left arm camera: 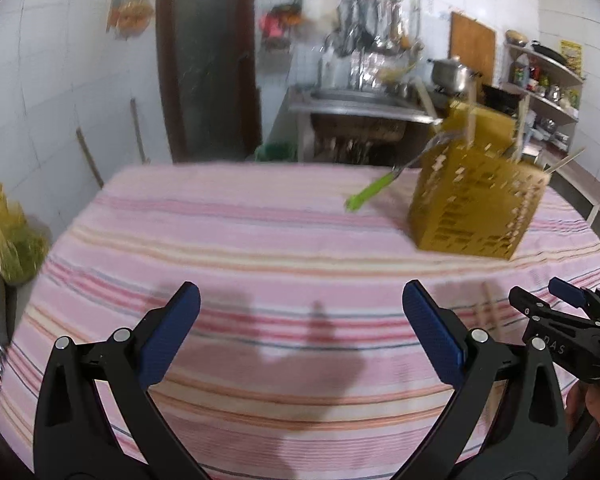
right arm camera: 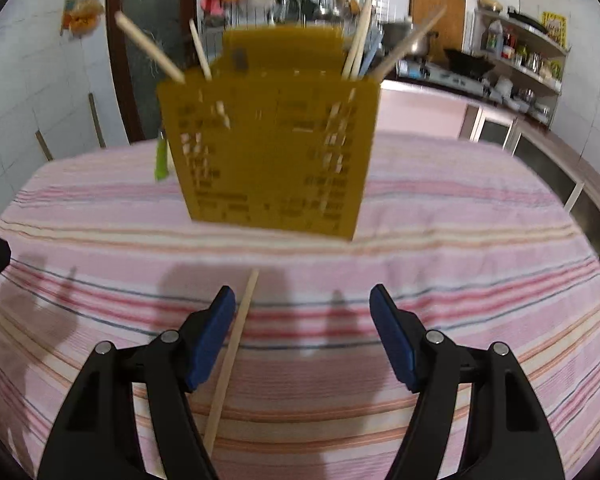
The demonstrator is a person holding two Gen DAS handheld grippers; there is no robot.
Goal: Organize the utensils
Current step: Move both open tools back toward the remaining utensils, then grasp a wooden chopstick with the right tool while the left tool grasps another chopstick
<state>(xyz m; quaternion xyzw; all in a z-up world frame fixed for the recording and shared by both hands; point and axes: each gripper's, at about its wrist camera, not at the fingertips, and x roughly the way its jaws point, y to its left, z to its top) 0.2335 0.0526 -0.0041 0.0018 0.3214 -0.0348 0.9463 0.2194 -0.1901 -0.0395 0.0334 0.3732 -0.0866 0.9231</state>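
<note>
Both tongs hang released and empty, right tongs [right arm camera: 302,322] over the lone pale wooden chopstick [right arm camera: 231,354] on the striped table [right arm camera: 460,240] just before the yellow slotted plastic utensil holder [right arm camera: 268,152], seemingly lining up a pickup, left tongs [left arm camera: 300,322] beside.

Right wrist view. The right gripper [right arm camera: 302,332] hangs over a table [right arm camera: 480,240] covered with a pink striped cloth, its blue-padded fingers [right arm camera: 210,340] spread apart and gripping nothing. A loose wooden chopstick [right arm camera: 232,356] lies on the cloth just inside the left-hand finger. Beyond stands a yellow perforated utensil holder [right arm camera: 268,152], blurred, with several chopsticks [right arm camera: 360,36] leaning out of its top. A green-handled utensil [right arm camera: 161,160] shows beside the holder's left edge.
</note>
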